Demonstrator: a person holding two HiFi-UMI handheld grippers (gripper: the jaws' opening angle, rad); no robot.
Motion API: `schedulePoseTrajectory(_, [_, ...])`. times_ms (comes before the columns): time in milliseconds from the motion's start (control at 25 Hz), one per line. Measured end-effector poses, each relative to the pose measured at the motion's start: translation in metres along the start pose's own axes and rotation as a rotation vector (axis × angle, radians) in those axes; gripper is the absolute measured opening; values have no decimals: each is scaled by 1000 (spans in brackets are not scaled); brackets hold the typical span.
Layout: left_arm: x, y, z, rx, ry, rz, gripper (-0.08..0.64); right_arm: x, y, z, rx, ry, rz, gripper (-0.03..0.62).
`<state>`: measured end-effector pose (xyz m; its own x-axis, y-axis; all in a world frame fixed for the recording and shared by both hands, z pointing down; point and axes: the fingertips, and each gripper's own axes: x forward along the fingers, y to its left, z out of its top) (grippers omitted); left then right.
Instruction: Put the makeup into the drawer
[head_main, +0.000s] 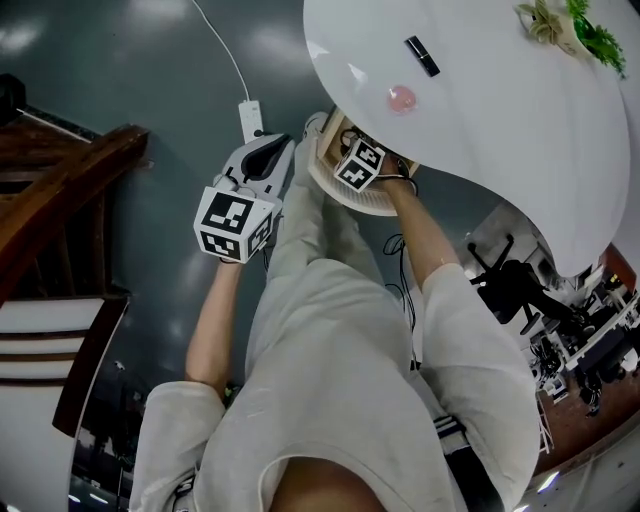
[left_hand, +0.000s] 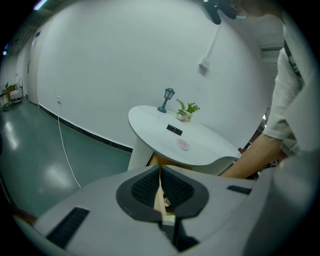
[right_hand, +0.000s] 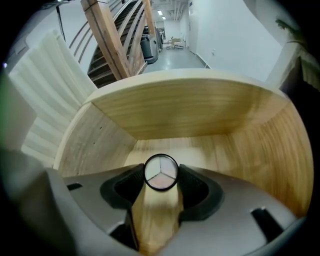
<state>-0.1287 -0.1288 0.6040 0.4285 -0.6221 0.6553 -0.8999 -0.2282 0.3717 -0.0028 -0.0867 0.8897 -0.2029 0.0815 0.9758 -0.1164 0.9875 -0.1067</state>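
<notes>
A wooden drawer (right_hand: 200, 110) stands pulled out from under the round white table (head_main: 500, 110). My right gripper (right_hand: 161, 176) reaches down into it, shut on a small round compact (right_hand: 161, 173) with three pale shades, held above the drawer floor. From the head view only its marker cube (head_main: 360, 163) shows, over the drawer's pale rim (head_main: 345, 197). My left gripper (head_main: 268, 152) hangs left of the drawer with its jaws together and nothing in them. On the tabletop lie a black tube (head_main: 421, 56) and a pink round compact (head_main: 401, 98).
A plant (head_main: 570, 25) stands at the table's far edge, with a small lamp (left_hand: 167, 99) beside it. A white power strip (head_main: 250, 118) and its cable lie on the floor. Wooden stairs (head_main: 60, 190) rise at left; a black chair base (head_main: 510, 285) sits at right.
</notes>
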Motion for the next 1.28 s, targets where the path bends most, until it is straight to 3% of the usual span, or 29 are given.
schedulePoseTrajectory(160, [-3, 1, -1, -1, -5, -1, 15, -2, 8, 3, 21, -22, 18, 290])
schedulePoseTrajectory(280, [-4, -2, 1, 6, -11, -2, 16, -18, 8, 11, 59, -71, 15, 252])
schedulePoseTrajectory(640, [-11, -23, 7, 41, -37, -17, 15, -88, 12, 36, 79, -224, -56, 236])
schedulePoseTrajectory(1080, [-23, -51, 11, 65, -70, -24, 17, -196, 29, 47, 189, -448, -148, 230])
schedulePoseTrajectory(1280, [-25, -64, 14, 72, -84, -27, 16, -245, 19, 45, 296, -555, -192, 230])
